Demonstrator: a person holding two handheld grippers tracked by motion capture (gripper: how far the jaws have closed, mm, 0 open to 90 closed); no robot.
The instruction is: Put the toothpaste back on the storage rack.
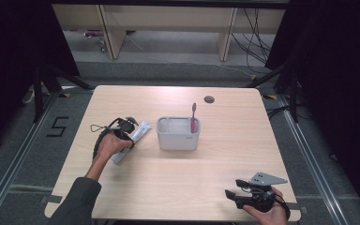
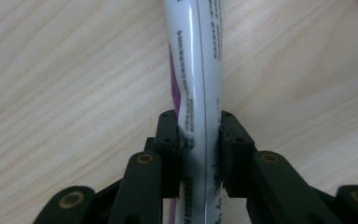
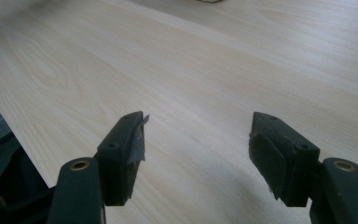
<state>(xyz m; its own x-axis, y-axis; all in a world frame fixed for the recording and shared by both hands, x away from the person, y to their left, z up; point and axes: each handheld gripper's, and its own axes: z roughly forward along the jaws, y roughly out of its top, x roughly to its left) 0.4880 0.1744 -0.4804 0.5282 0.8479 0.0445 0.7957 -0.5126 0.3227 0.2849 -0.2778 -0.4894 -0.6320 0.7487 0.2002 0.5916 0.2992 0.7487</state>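
Grey holder (image 1: 178,138) on wooden table (image 1: 215,178) (pink toothbrush (image 1: 193,117) upright inside)

One desk (image 1: 178,187) carries everything. On it there is one toothpaste tube (image 1: 136,138), lying at about nine o'clock from the desk's middle, and one grey holder (image 1: 178,140) near the centre. One pink toothbrush (image 1: 193,117) stands in that holder. One round hole (image 1: 209,99) sits in the desktop at about twelve o'clock. Two grippers count: the left gripper (image 1: 127,125) at nine o'clock, the right gripper (image 1: 230,194) at five o'clock, each with two jaws.
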